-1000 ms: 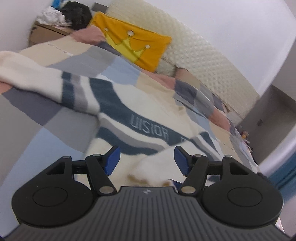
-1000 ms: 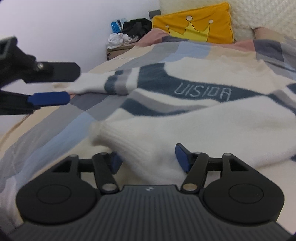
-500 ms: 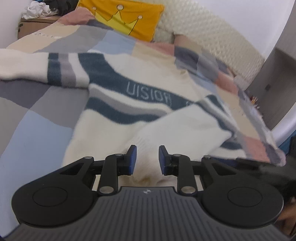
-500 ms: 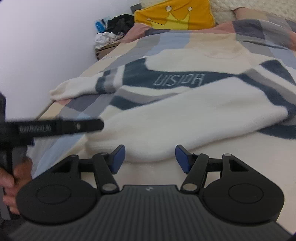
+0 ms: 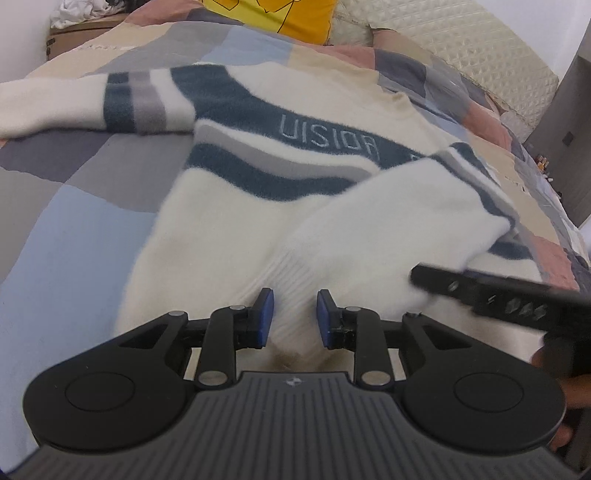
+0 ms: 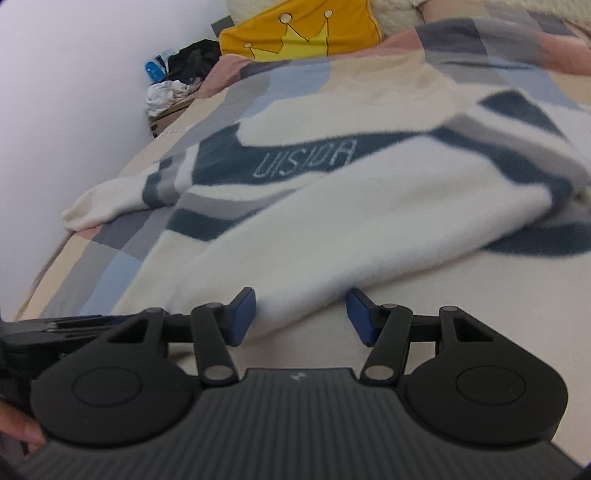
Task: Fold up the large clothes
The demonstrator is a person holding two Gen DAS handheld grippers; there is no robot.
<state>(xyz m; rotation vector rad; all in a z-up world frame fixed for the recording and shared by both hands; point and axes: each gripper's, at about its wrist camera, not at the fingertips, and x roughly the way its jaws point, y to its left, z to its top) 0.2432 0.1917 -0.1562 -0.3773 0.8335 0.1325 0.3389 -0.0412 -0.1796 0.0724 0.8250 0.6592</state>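
A cream sweater (image 5: 229, 206) with dark blue and grey stripes and the word UISIOA lies face up on the bed; it also shows in the right wrist view (image 6: 332, 221). Its right sleeve (image 5: 388, 229) is folded across the body, and its ribbed cuff (image 5: 291, 295) sits between the blue pads of my left gripper (image 5: 291, 317), which is shut on it. The other sleeve (image 5: 74, 103) lies stretched out to the left. My right gripper (image 6: 301, 314) is open at the folded sleeve's lower edge, holding nothing. It shows as a black bar (image 5: 491, 291) in the left wrist view.
The sweater lies on a patchwork bedspread (image 5: 74, 206) of blue, grey and beige. A yellow crown pillow (image 6: 303, 33) and a cream headboard (image 5: 461, 44) are at the far end. A cardboard box with clothes (image 6: 166, 99) stands beside the bed by the wall.
My left gripper has closed from wide open onto the sleeve cuff and moved over the sweater's hem. My right gripper has drawn back along the folded sleeve, still open.
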